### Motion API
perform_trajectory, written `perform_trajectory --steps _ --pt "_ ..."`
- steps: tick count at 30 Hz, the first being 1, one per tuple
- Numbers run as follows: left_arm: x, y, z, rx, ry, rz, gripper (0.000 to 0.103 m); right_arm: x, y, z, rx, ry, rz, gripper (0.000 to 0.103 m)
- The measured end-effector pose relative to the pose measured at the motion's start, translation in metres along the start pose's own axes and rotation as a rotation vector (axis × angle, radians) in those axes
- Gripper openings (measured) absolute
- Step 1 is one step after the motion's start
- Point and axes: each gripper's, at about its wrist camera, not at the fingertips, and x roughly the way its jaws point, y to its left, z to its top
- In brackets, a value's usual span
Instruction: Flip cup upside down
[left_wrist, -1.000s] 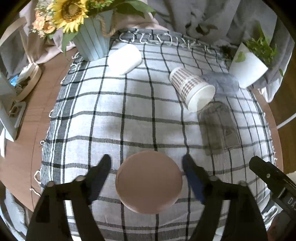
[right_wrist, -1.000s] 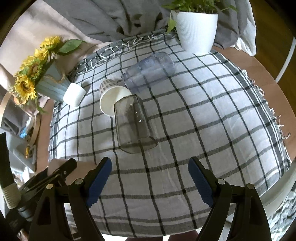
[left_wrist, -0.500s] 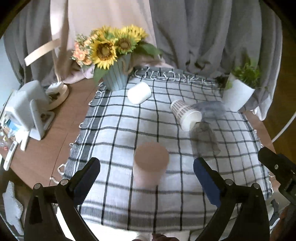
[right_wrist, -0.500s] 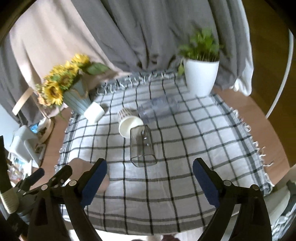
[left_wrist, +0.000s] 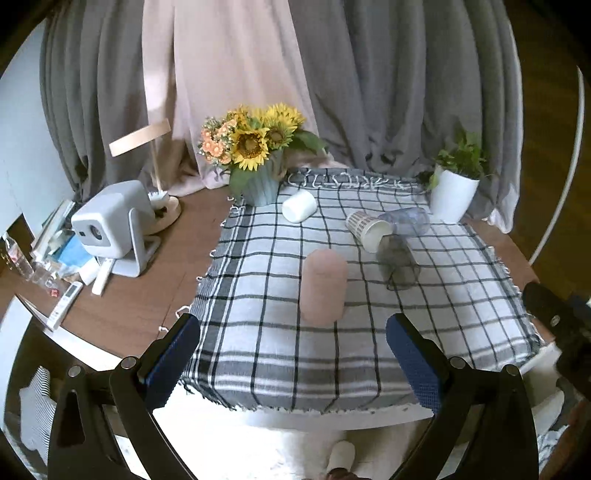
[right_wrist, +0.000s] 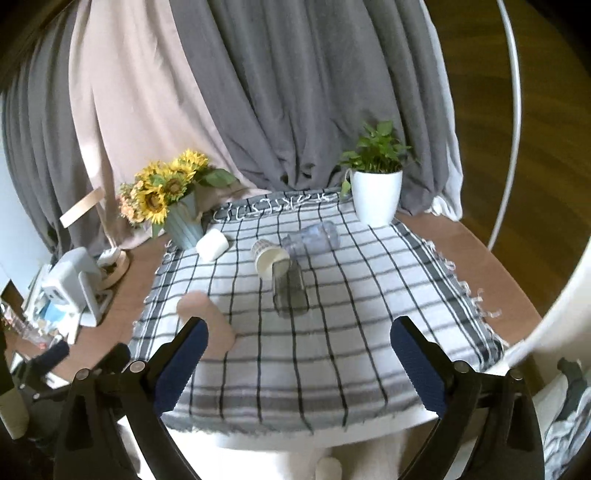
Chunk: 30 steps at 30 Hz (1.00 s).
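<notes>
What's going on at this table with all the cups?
A person holds a two-finger gripper in each hand over a checked tablecloth. Both the left gripper and the right gripper are open and hold nothing. A pink cup stands mouth down near the front. Behind it, a white cup, a patterned paper cup, a smoky glass and a clear plastic cup lie on their sides.

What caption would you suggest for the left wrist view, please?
Open left gripper facing a pink cup standing upside down on the checked cloth.
</notes>
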Motion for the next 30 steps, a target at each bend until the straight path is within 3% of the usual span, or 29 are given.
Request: perform_trajectory --steps 16,30 --pt "-0.064 0.017 -0.035 -0.026 -0.055 -0.002 0.103 -0.070 0.004 -0.046 0.031 -0.037 -0.003 0.100" --pt "-0.080 -0.001 -0.033 -0.020 -0.083 -0.018 0.103 -0.082 -0.012 -0.049 0.032 -0.043 0.017 0.100"
